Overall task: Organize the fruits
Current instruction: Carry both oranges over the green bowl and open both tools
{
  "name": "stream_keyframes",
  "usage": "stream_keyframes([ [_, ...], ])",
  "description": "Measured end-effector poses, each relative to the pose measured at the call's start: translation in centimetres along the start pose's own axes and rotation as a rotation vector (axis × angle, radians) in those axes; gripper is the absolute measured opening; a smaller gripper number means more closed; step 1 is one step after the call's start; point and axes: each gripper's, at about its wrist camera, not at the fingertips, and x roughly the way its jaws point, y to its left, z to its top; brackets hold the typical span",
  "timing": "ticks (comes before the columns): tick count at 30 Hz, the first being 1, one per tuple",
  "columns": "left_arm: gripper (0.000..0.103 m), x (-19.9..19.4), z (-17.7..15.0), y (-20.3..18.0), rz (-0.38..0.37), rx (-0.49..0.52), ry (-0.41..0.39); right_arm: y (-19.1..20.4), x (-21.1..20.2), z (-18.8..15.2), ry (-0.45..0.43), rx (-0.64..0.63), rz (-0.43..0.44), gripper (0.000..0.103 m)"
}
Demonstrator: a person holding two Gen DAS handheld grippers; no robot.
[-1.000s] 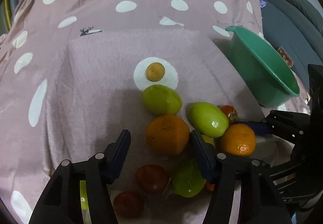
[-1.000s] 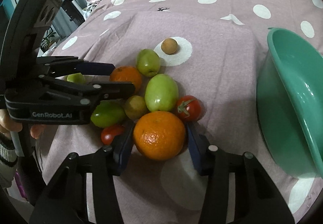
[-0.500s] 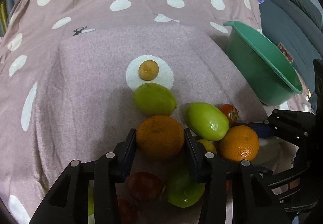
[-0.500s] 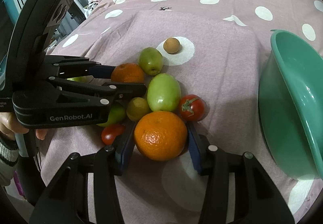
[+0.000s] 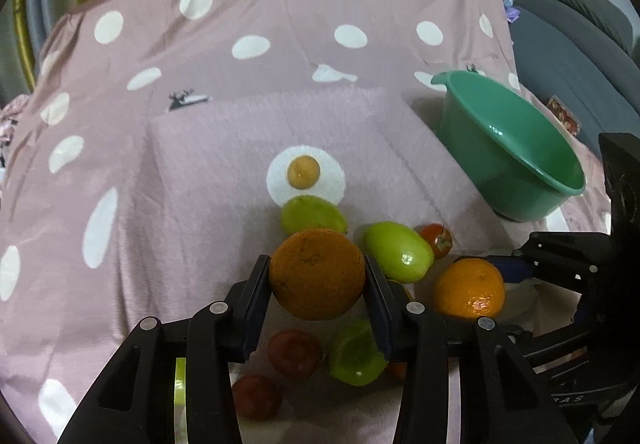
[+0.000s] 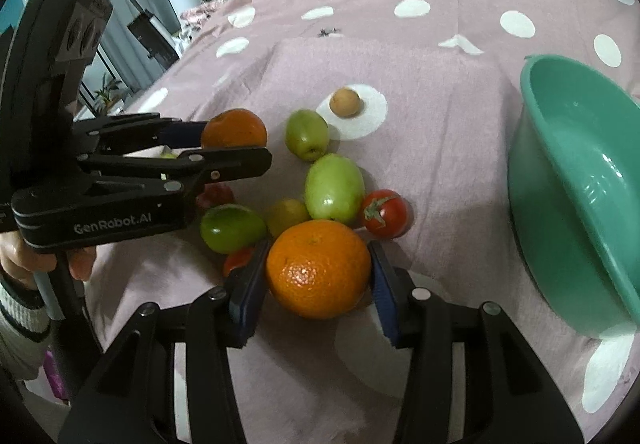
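One orange [image 5: 317,273] is pinched in the left gripper [image 5: 316,292], lifted above the fruit pile [image 6: 312,180]; a second orange [image 6: 318,268] is pinched in the right gripper [image 6: 318,284], low by the pile. The green basin [image 6: 576,180] sits right, tilted. Round skins may slip, or the basin may tip when loaded.

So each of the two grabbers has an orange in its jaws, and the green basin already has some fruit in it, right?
Not quite. The left gripper and right gripper each clamp an orange, but the green basin holds no fruit; the right wrist view shows its visible inside bare.
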Motion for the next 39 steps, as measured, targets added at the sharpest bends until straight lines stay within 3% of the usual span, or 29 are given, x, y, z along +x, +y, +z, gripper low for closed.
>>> stream_keyframes([
  [14, 0.045, -2.9, 1.5, -2.2, 0.113, 0.073, -0.093, -0.8, -4.6, 0.6, -0.153, 0.025, 0.037, 0.048],
  [22, 0.045, -2.9, 3.3, -5.1, 0.122, 0.127, -0.117, -3.7, -7.6, 0.8, -0.259, 0.079, 0.004, 0.048],
  [30, 0.045, -2.0, 6.2, -9.5, 0.102, 0.206, -0.145, -8.3, -11.1, 0.1, -0.364, 0.185, -0.082, 0.048],
  [35, 0.045, -0.6, 7.8, -13.2, 0.071, 0.260, -0.151, -10.8, -12.2, -1.0, -0.382, 0.241, -0.201, 0.048],
  [39, 0.045, 0.7, 8.4, -15.7, 0.058, 0.299, -0.143, -12.4, -12.5, -1.9, -0.381, 0.278, -0.228, 0.048],
])
